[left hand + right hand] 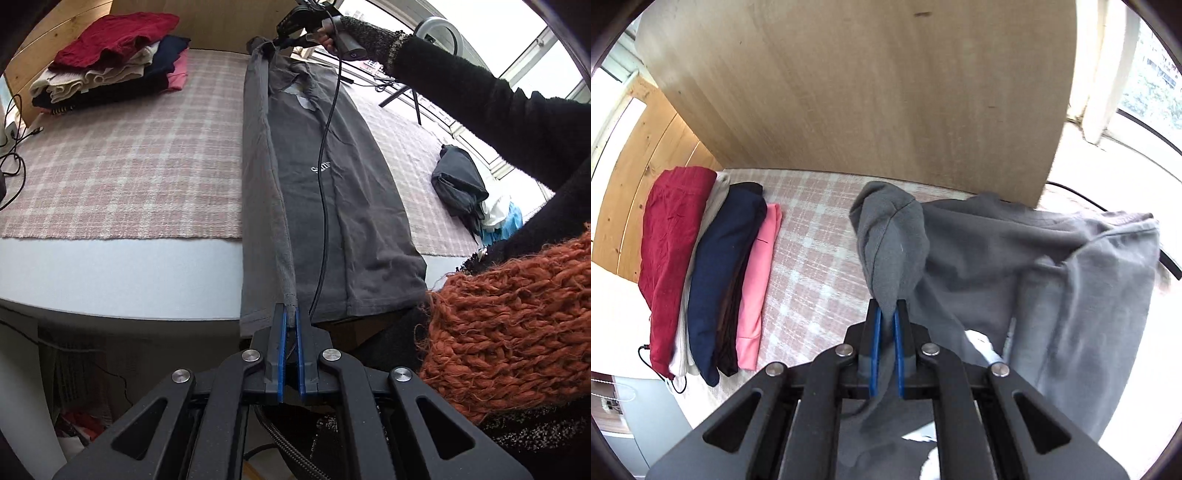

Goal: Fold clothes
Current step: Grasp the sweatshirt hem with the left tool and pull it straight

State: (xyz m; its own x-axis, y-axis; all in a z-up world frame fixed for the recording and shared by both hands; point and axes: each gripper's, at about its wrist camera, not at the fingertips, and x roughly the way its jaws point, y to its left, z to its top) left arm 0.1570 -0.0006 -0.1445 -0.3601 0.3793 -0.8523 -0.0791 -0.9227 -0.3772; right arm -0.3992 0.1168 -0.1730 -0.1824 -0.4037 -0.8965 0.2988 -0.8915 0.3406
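Left gripper point(291, 314) and right gripper point(887, 314), jaws clamped tight on opposite ends of the grey shirt point(332, 192), hold its edge taut for a lengthwise fold.

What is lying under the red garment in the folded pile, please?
Under the red garment a cream piece, a navy one, something dark brown and a pink one show only edges; anything deeper is covered.
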